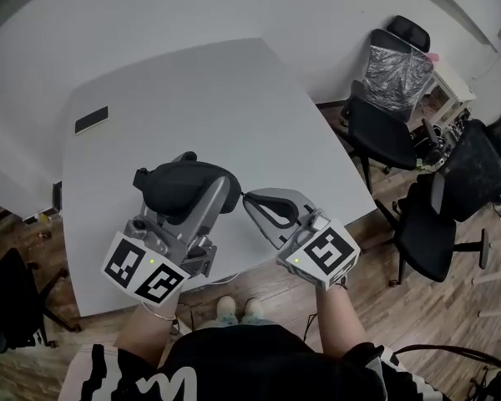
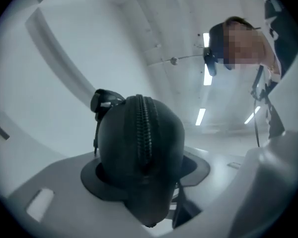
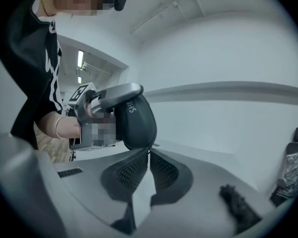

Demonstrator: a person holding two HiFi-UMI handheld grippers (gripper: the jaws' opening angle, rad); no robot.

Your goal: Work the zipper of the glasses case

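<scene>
The black glasses case (image 1: 179,192) is held up above the near edge of the table, with my left gripper (image 1: 181,182) shut on its sides. In the left gripper view the case (image 2: 139,138) fills the space between the pads, its closed zipper (image 2: 144,128) running up the middle towards the camera. My right gripper (image 1: 250,200) reaches in from the right, its tips at the case's right end. In the right gripper view the two pads (image 3: 131,170) meet at their tips against the lower end of the case (image 3: 136,120), pinched on the small zipper pull (image 3: 152,146).
The pale grey table (image 1: 234,98) carries a flat black slab (image 1: 91,119) at its far left. Black office chairs (image 1: 384,124) stand on the wooden floor to the right, one (image 1: 434,224) close to the table's corner.
</scene>
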